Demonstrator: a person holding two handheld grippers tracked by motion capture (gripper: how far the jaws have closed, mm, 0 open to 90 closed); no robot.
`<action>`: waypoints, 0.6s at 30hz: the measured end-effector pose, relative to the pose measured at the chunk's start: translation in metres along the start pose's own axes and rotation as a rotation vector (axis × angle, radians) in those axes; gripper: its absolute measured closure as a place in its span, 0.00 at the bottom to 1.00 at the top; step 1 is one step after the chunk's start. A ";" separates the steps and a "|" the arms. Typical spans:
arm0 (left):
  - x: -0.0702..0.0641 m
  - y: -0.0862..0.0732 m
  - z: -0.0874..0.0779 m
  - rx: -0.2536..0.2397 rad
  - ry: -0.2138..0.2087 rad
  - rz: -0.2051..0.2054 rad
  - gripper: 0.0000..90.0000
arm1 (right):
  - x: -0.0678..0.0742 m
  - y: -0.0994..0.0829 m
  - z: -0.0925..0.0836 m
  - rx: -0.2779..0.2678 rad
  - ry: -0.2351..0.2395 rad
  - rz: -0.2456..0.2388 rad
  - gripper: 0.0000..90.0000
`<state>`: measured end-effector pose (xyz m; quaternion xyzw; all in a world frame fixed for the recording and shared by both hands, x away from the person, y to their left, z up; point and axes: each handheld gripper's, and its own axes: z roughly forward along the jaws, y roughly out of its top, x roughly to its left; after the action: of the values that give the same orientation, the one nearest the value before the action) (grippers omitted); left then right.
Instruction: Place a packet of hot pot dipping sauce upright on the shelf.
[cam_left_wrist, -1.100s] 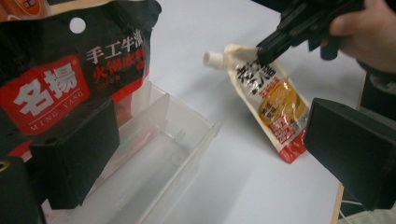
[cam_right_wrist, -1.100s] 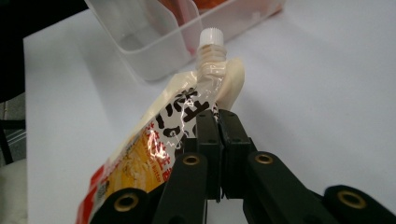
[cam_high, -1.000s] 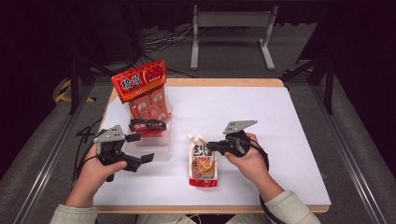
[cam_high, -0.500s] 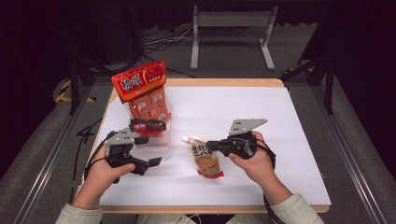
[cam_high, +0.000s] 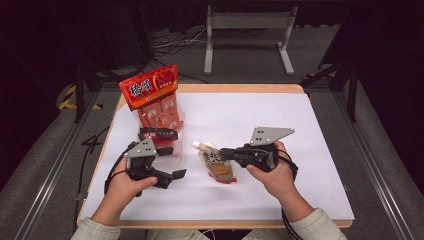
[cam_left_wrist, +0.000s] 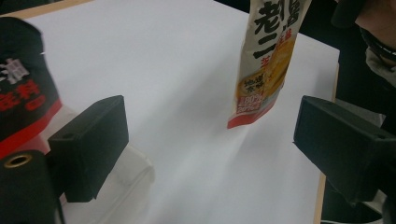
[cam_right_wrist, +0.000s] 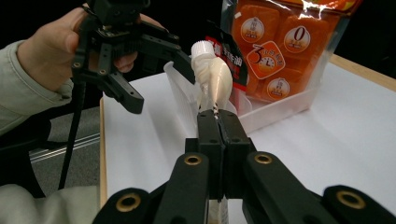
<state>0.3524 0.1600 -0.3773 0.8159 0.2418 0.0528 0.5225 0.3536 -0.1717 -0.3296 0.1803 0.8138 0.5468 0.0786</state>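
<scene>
Smooth white tabletop (cam_high: 310, 140); right claw (cam_high: 223, 154) clamped on glossy spouted pouch (cam_high: 216, 164), left claw (cam_high: 175, 166) apart

White sheet (cam_high: 280, 125) lying bare on the right and front; clear tray (cam_high: 170, 157) with snack bag (cam_high: 152, 92) blocking far left, apparently.
</scene>
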 end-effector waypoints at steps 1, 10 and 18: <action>-0.001 0.000 0.001 0.002 -0.001 0.006 0.12 | 0.001 0.000 0.000 -0.005 0.004 -0.004 1.00; -0.010 -0.001 0.020 -0.025 -0.055 0.012 0.10 | 0.011 0.001 0.005 -0.049 0.035 -0.032 1.00; -0.019 -0.002 0.038 -0.049 -0.110 0.003 0.10 | 0.019 0.001 0.012 -0.063 0.066 -0.047 1.00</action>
<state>0.3475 0.1209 -0.3929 0.8050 0.2104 0.0146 0.5546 0.3396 -0.1539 -0.3317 0.1404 0.8025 0.5757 0.0703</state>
